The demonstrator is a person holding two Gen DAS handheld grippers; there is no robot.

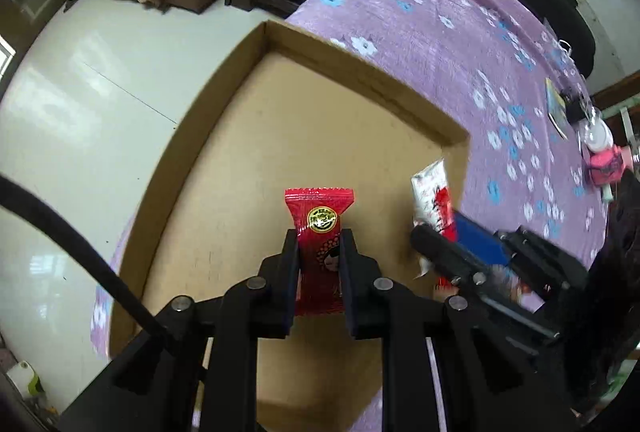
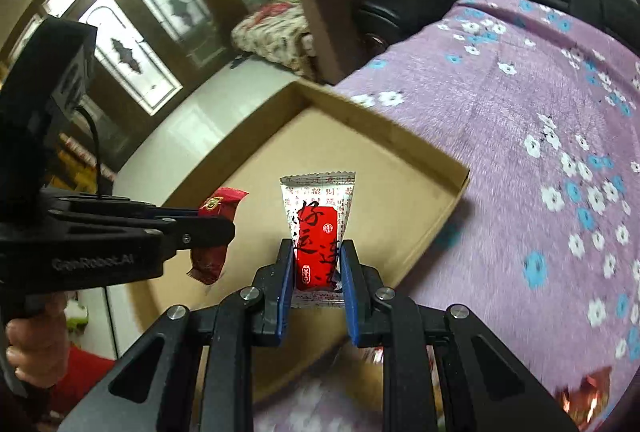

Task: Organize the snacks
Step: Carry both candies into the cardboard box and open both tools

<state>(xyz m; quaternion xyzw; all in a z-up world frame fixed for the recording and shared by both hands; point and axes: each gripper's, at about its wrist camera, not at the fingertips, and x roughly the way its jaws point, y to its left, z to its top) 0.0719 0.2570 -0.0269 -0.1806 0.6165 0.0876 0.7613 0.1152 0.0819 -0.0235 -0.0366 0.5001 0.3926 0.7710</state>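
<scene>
Red snack packet [image 1: 319,220] clamped in left gripper [image 1: 319,238], held above shallow cardboard tray [image 1: 240,136]. White-and-red snack packet [image 2: 318,216] pinched between blue pads [image 2: 285,272] of right gripper [image 2: 316,248], also over tray. Tray sits on purple floral cloth [image 2: 500,112]. Both packets clear of tray floor.

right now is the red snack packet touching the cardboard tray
Apart. The right wrist view shows the red snack packet, clamped in the left hand-held gripper, hanging above the cardboard tray.
</scene>
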